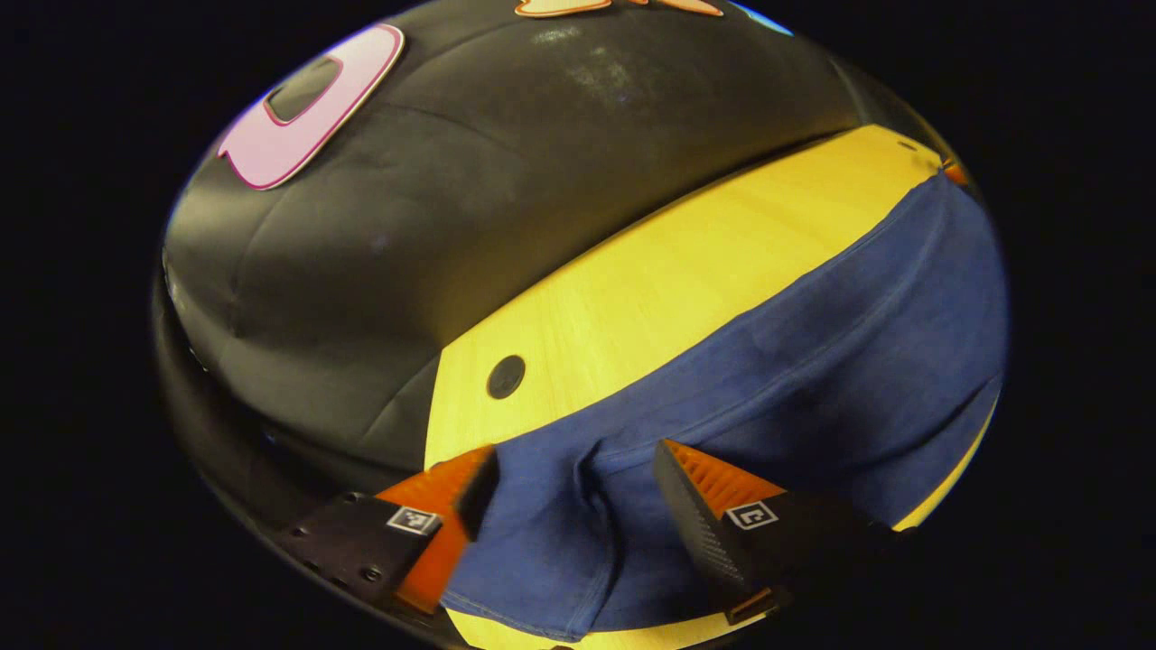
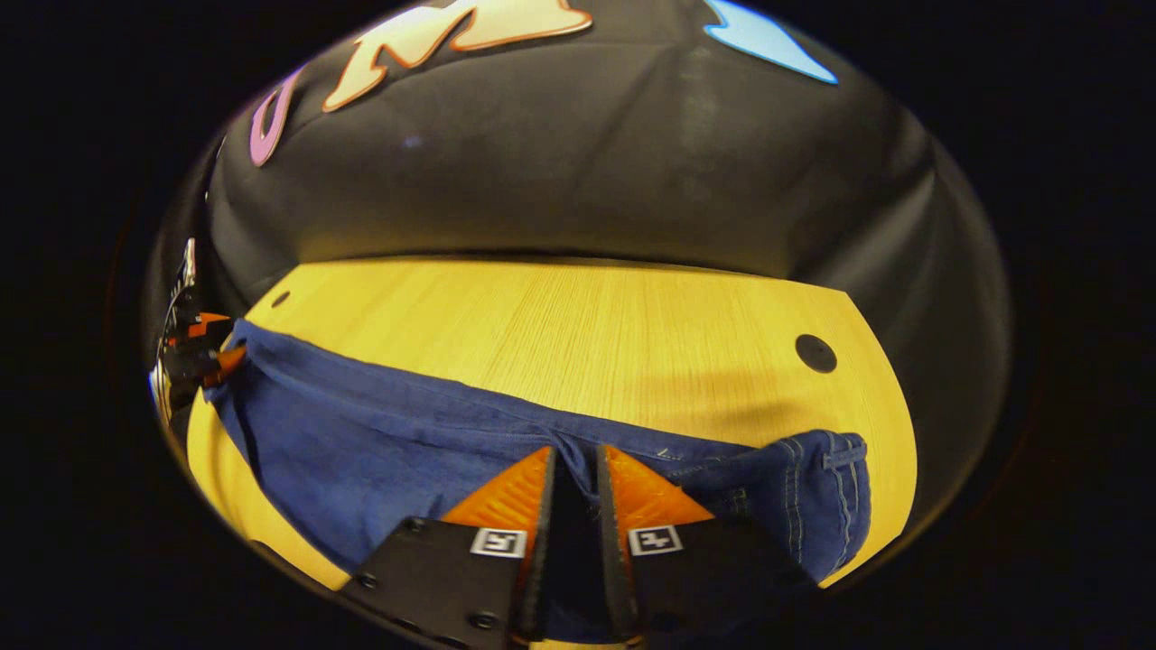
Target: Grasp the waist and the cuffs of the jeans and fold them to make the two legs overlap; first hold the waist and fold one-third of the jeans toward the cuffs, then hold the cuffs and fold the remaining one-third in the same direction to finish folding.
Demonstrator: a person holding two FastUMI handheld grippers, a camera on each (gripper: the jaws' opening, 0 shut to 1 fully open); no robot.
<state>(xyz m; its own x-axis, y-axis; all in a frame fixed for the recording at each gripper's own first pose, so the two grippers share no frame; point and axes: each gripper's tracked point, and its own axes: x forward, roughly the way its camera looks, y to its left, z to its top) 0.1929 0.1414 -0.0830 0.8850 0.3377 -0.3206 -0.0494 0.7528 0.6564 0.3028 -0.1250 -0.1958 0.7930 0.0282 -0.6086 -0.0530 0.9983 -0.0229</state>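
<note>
Both tools differ: the left gripper (image 1: 569, 492) gapes over the cuffs, the right gripper (image 2: 574, 478) pinches the waist. Soft, weighty jeans (image 2: 379, 442) sprawl across the table (image 2: 578, 325); hems give firmest purchase.

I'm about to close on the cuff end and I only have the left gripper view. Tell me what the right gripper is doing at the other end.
Observer: The right gripper has its fingers nearly together, with denim of the jeans pinched between them.
Operator: Say where the waistband is.
Observer: The waistband, with its belt loop stitching, is bunched up just beside that gripper on the table.
Operator: Report how my gripper looks from there.
Observer: Your left gripper sits at the far end of the jeans, right at the edge of the cloth.
</note>
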